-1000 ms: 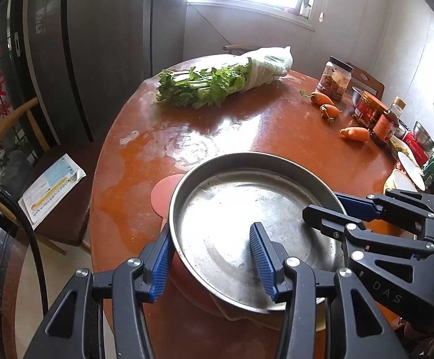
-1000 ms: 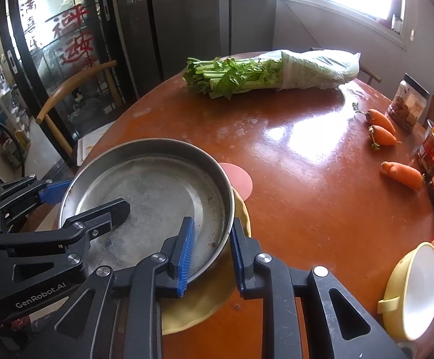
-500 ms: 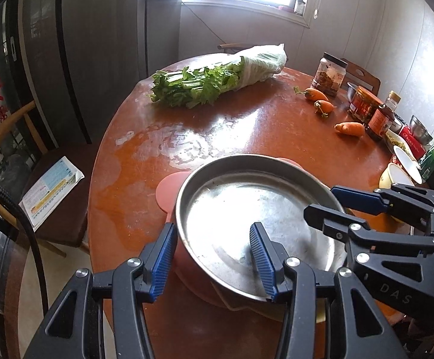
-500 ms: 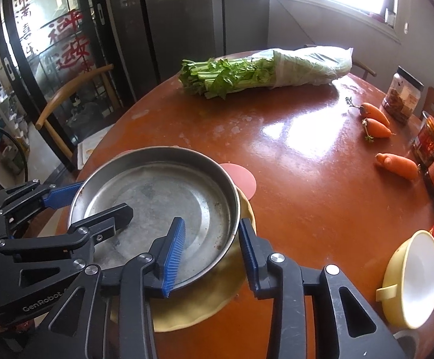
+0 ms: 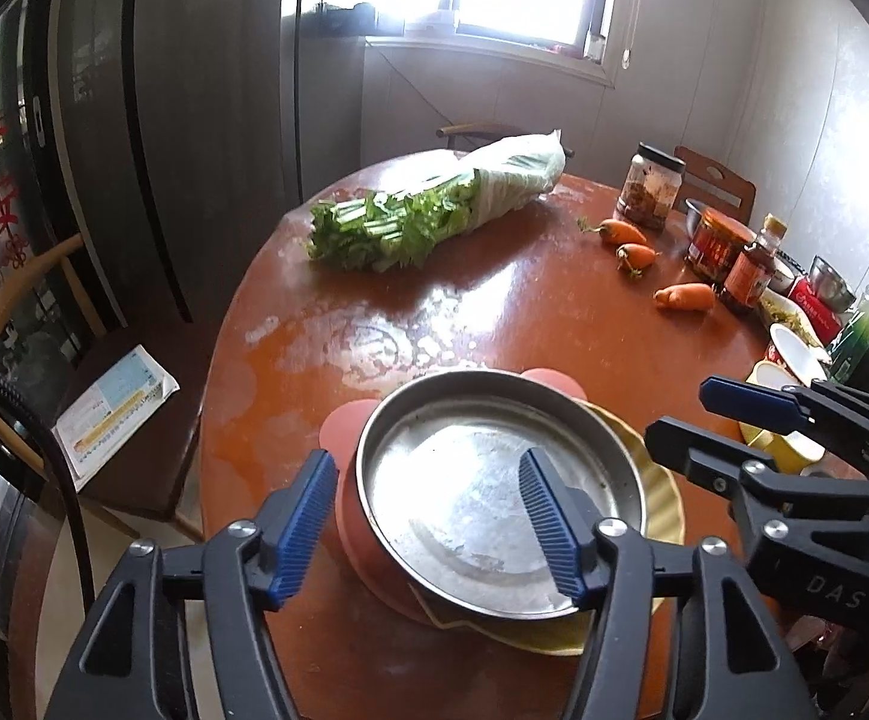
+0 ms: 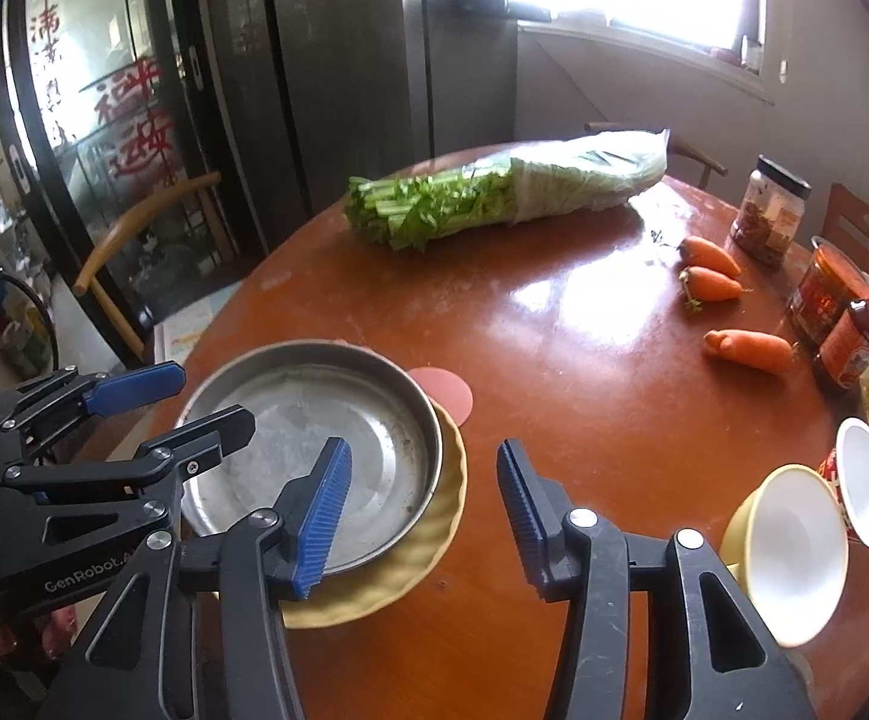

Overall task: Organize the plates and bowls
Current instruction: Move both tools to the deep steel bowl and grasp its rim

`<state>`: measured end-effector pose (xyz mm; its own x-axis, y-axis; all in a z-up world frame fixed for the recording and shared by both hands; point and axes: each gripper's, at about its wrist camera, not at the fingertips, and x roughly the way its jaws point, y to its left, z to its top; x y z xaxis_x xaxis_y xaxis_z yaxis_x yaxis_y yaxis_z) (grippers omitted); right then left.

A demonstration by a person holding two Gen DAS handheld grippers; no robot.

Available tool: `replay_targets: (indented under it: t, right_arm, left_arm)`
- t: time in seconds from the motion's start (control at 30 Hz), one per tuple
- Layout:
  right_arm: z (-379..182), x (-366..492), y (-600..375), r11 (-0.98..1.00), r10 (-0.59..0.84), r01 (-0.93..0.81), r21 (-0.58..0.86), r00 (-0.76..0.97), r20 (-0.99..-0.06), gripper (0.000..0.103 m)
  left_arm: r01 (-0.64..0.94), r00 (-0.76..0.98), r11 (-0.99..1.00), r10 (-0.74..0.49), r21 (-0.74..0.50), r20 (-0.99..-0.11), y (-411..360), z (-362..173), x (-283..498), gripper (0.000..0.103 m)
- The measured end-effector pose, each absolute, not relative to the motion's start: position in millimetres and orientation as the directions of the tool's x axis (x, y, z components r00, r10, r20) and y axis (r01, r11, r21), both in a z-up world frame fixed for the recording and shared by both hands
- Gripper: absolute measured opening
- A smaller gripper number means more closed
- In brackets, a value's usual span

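Note:
A round steel pan rests on a yellow plate, which sits over a pink dish near the table's front edge. My left gripper straddles the pan's near-left rim. Its jaws are opening, and both pads stand off the metal. My right gripper straddles the right rim, one finger over the pan and one over the table. Its jaws are opening too, clear of the rim. A yellow bowl and a white bowl lie tilted at the right.
The round brown table holds a bag of leafy greens, three carrots and jars and bottles along its right side. A wooden chair with a leaflet stands beyond the left edge.
Both grippers' jaws have widened and let go of the pan's rim. Both have drawn up and back a little. The pan stays on the yellow plate.

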<state>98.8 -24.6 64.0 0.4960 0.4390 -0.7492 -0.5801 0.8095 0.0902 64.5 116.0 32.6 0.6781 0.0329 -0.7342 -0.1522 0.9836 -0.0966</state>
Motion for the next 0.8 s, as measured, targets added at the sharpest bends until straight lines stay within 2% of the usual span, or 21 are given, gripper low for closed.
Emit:
replay_targets:
  t: [0.43, 0.5, 0.8]
  right_arm:
    - [109, 65, -74, 0.831, 0.470, -0.549, 0.087, 0.610, -0.638, 0.061]
    - [113, 60, -87, 0.843, 0.460, -0.530, 0.085, 0.631, -0.624, 0.066]
    - [130, 43, -144, 0.888, 0.415, -0.454, 0.078, 0.716, -0.561, 0.074]
  left_arm:
    - [-0.112, 0.740, 0.990, 0.027, -0.084, -0.672, 85, 72, 47, 0.068]
    - [-0.100, 0.744, 0.992, 0.023, -0.078, -0.668, 77, 77, 46, 0.069]
    - [-0.037, 0.762, 0.998, -0.006, -0.053, -0.647, 31, 92, 48, 0.069]
